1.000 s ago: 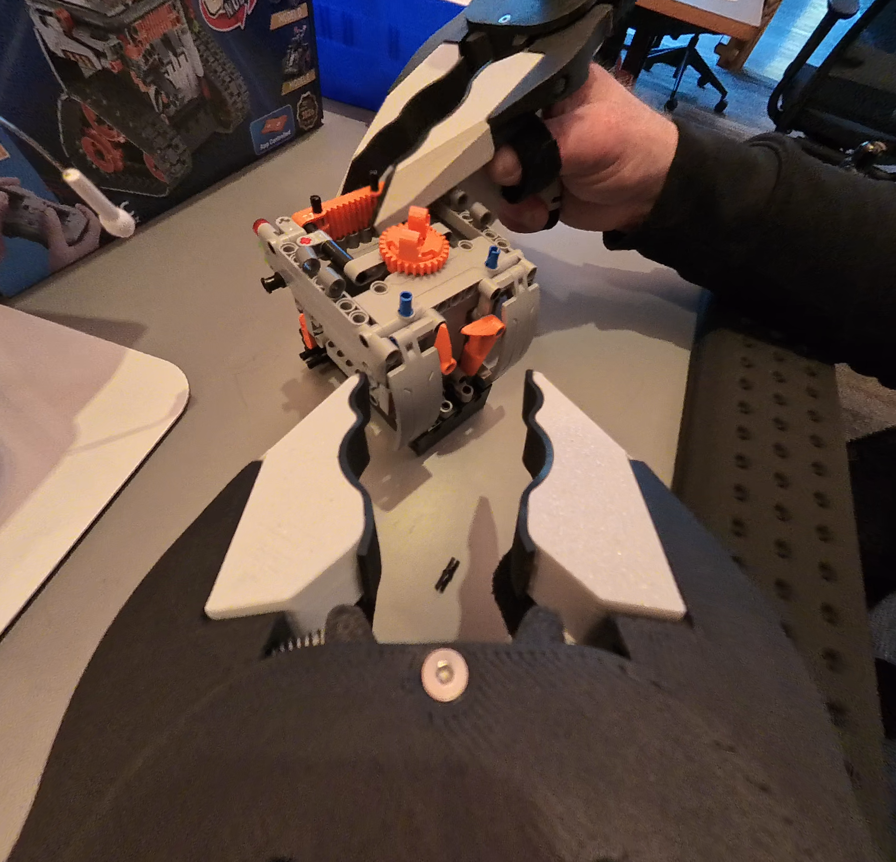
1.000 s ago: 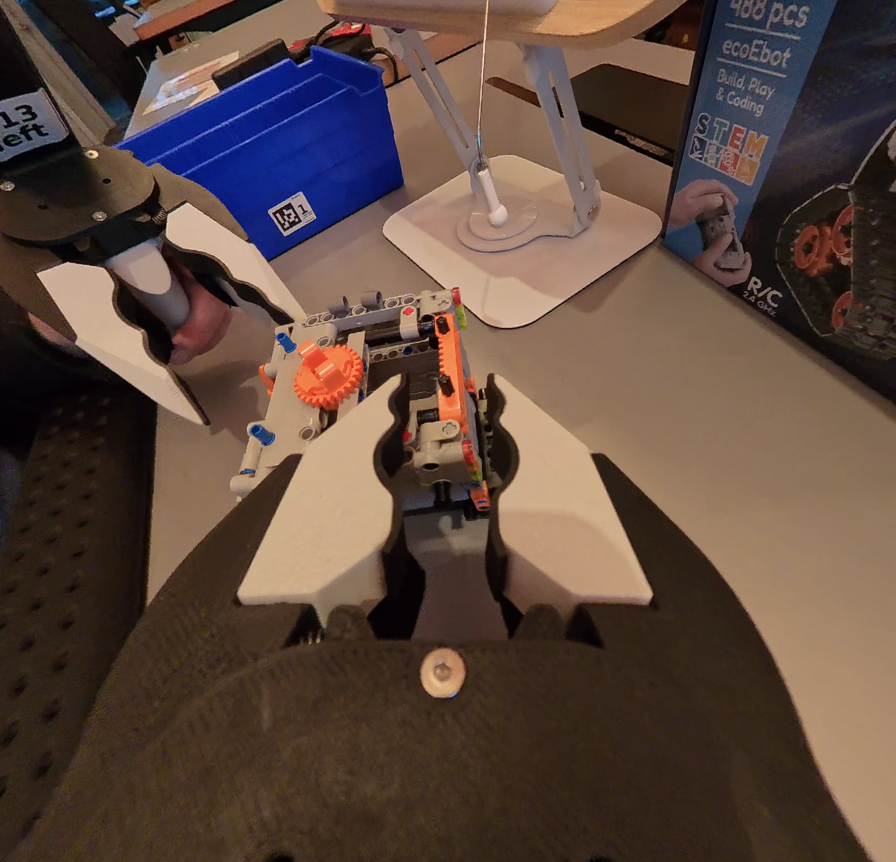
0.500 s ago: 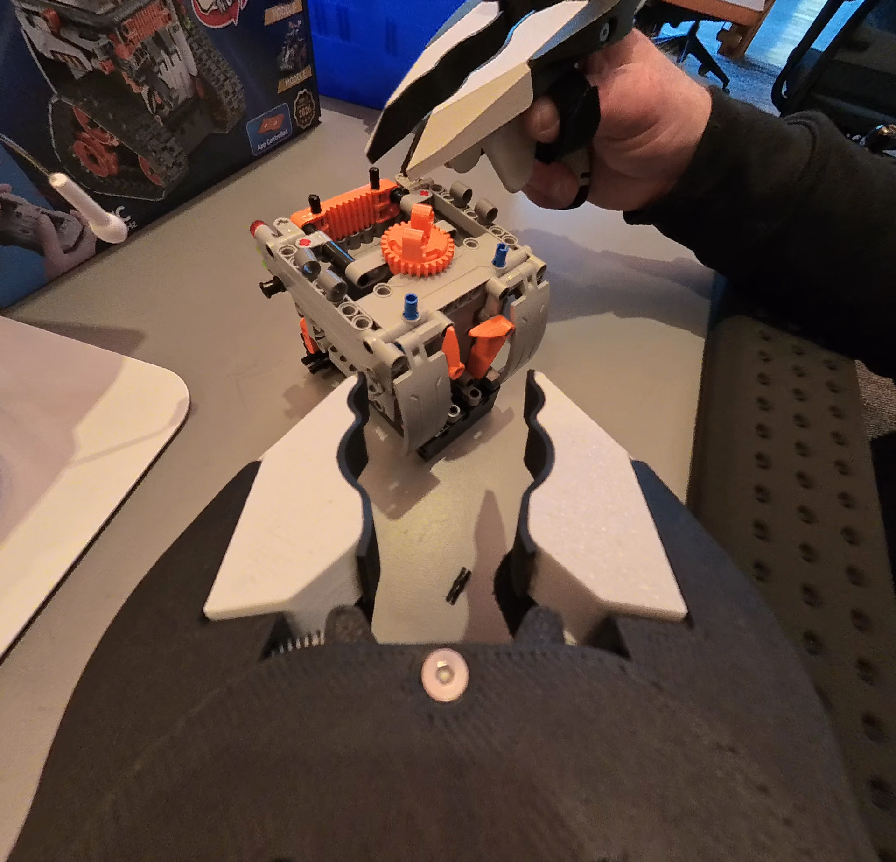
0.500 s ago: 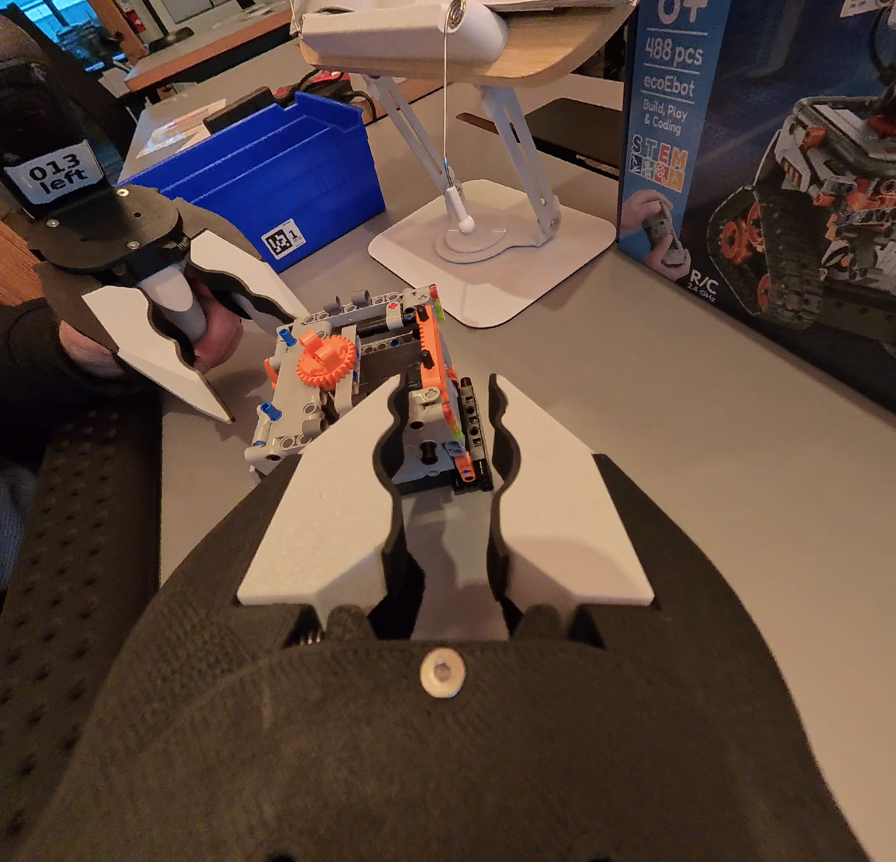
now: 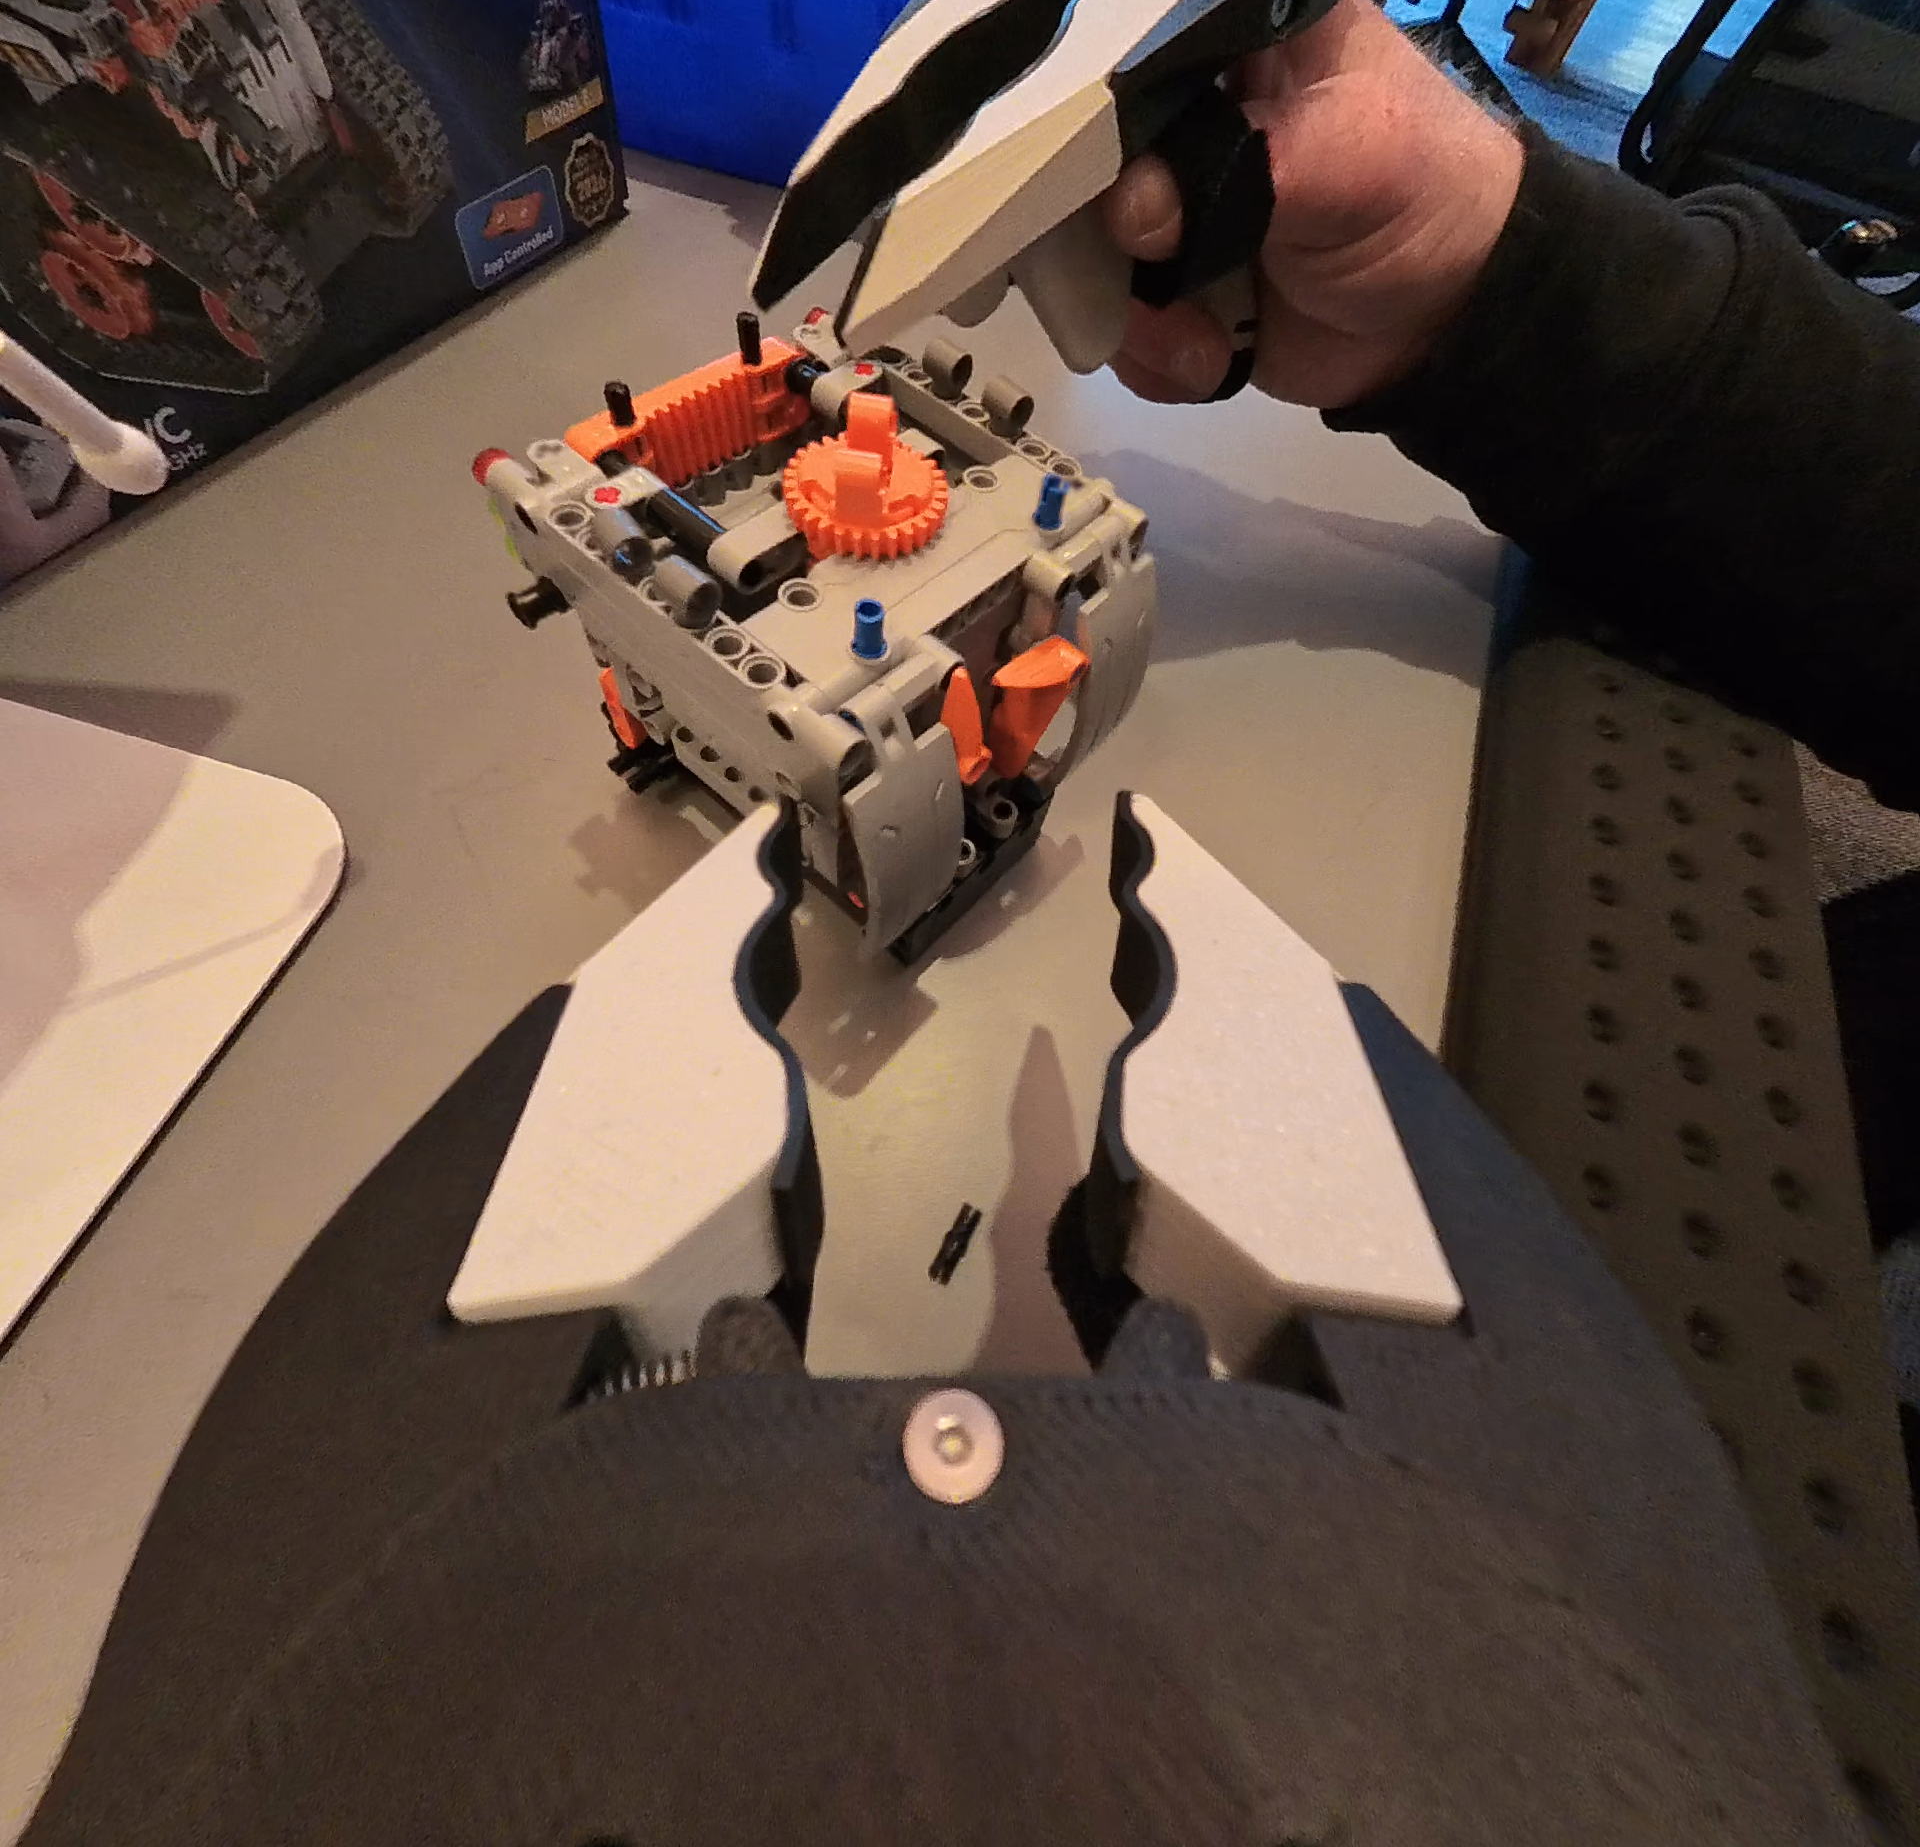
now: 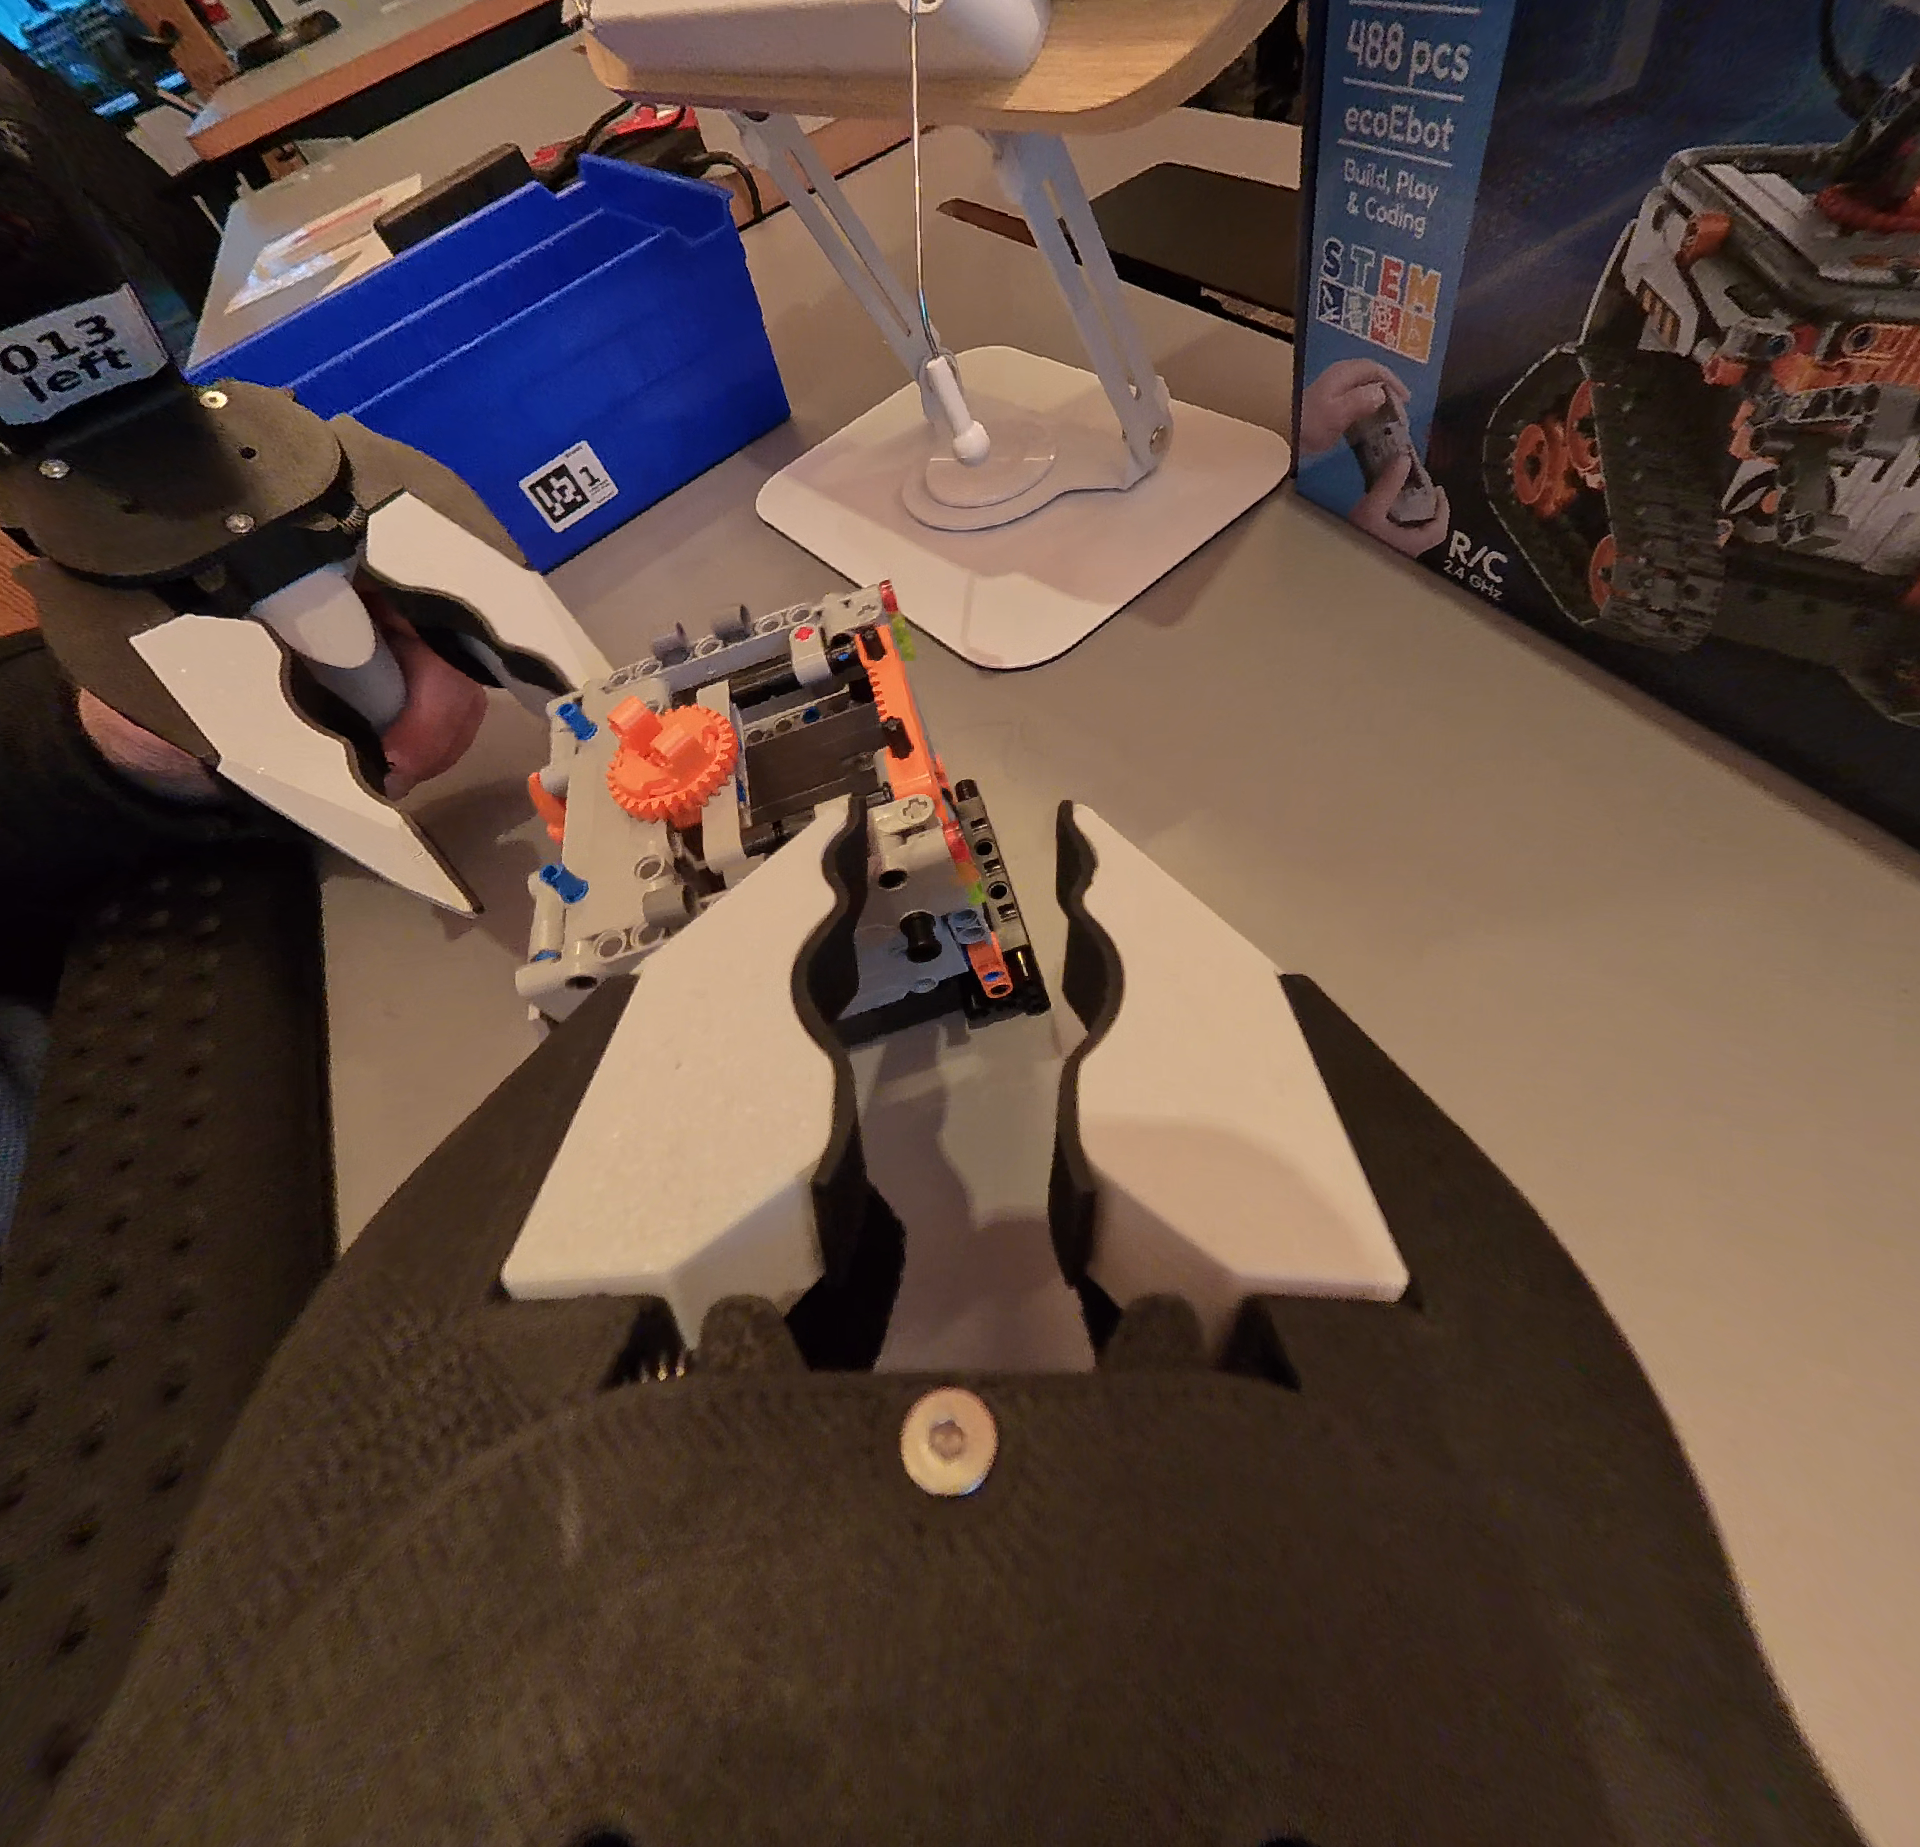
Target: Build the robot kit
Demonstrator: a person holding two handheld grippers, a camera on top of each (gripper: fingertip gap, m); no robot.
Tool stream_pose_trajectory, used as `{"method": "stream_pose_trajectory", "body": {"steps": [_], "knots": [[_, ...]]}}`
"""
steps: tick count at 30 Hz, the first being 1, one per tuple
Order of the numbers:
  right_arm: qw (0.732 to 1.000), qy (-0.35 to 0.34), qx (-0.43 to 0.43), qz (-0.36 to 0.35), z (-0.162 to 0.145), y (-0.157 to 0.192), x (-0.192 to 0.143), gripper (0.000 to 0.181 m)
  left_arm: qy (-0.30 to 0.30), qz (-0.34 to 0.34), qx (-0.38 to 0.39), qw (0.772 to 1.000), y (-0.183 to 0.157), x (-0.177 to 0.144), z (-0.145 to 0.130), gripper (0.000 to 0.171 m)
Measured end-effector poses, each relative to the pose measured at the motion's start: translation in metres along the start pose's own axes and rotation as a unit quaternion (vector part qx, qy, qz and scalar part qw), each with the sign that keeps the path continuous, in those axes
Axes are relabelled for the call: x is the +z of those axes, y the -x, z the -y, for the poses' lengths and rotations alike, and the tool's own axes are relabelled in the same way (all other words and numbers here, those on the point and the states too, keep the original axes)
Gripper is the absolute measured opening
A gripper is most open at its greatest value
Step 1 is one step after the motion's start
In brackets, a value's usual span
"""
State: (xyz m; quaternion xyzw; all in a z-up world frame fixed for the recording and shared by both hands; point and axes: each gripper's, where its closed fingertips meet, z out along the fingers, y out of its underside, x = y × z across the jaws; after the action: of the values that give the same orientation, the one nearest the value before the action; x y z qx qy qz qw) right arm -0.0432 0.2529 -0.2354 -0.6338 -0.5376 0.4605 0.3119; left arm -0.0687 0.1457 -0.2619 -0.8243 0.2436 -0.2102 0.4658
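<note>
A grey and orange brick model (image 5: 727,644) with an orange gear (image 5: 862,504) on top stands on the grey table (image 5: 312,571). My left gripper (image 5: 951,826) is open and empty, with its fingertips just short of the model's near corner. A small black pin (image 5: 956,1241) lies on the table between its fingers. My right gripper (image 5: 805,306), held by a hand (image 5: 1351,197), hovers open and empty just above the model's far corner. In the right wrist view the right gripper (image 6: 961,821) is above the model (image 6: 623,893), near its orange rack (image 6: 904,717). The left gripper (image 6: 514,800) shows at the left.
A blue bin (image 6: 520,343) and a white stand with a flat base (image 6: 1039,530) are behind the model. A dark blue toy box (image 6: 1610,343) stands along one side. A black perforated mat (image 5: 1662,1070) runs along the table edge by the sleeve (image 5: 1714,426). From the left gripper's tips to the flat base (image 6: 1039,530) is close to 20 cm.
My right gripper has lifted up and back from the model's far corner, its jaw gap unchanged. My left gripper has stayed open in nearly the same place.
</note>
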Motion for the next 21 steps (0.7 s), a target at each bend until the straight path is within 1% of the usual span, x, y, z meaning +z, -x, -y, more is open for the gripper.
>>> {"method": "stream_pose_trajectory", "body": {"steps": [2,5,10,14,17,20,21], "knots": [[1.000,0.002,-0.003,-0.009,0.000,-0.001,0.001,0.033,-0.001,-0.008,-0.002,1.000,-0.003,0.000,0.000,0.052],[1.000,0.000,-0.012,-0.013,0.001,0.001,0.004,0.031,0.002,-0.009,0.004,1.000,-0.005,0.000,0.000,0.051],[1.000,0.000,-0.020,-0.023,0.003,0.000,0.001,0.035,-0.005,-0.003,0.005,1.000,-0.002,-0.003,0.002,0.052],[0.999,0.026,-0.009,-0.029,-0.002,0.000,-0.007,0.039,-0.004,-0.004,0.000,1.000,0.000,-0.004,0.001,0.052],[0.999,0.035,0.006,-0.031,-0.004,0.004,-0.015,0.038,0.001,-0.007,0.005,1.000,-0.003,-0.002,0.000,0.050],[0.997,0.066,0.028,-0.018,-0.016,0.006,-0.015,0.036,0.004,-0.008,0.012,1.000,-0.006,0.000,-0.001,0.049],[0.996,0.080,0.039,-0.012,-0.022,0.006,-0.013,0.035,0.007,-0.014,0.012,1.000,-0.008,0.001,-0.001,0.046]]}}
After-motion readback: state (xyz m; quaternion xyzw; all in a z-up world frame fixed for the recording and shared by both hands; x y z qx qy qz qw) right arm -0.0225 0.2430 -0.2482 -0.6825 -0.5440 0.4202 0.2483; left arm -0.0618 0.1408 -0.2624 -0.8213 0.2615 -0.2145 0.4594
